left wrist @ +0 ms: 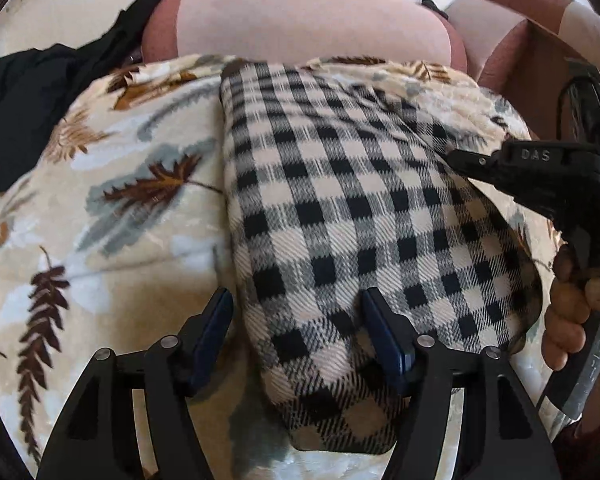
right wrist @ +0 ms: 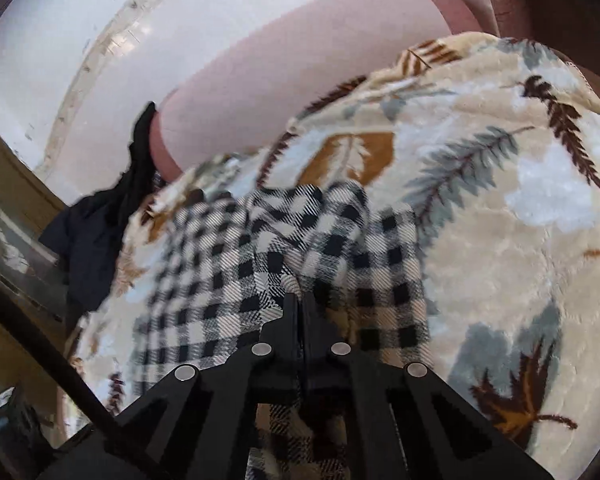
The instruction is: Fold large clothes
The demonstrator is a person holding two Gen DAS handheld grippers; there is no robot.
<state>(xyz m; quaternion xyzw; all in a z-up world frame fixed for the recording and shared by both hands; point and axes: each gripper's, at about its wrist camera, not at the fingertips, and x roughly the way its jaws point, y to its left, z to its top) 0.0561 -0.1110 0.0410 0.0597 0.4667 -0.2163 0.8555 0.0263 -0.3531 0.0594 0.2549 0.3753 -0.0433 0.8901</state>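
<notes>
Checked black-and-white cloth (left wrist: 340, 208) lies folded in a long strip on the leaf-patterned blanket (left wrist: 132, 200), running from my near edge toward the pink cushion (left wrist: 292, 20) at the far side. That blanket is the biggest thing around, cream with brown and grey leaves, spread under everything I touch. Behind it the pink cushion stretches across the far edge, and a black garment (left wrist: 32, 108) sits crumpled at the far left, partly on the blanket.

My left gripper (left wrist: 298, 312) hovers over the near end of the strip, its blue-padded fingers (left wrist: 384, 336) spread wide, the left one over the blanket just beside the cloth's edge and the right one over the checks; they hold nothing. My right gripper (right wrist: 299, 300) has its fingers pressed together on a raised fold of the checked cloth, at its right edge in the left camera's view, lifting that edge off the blanket.
</notes>
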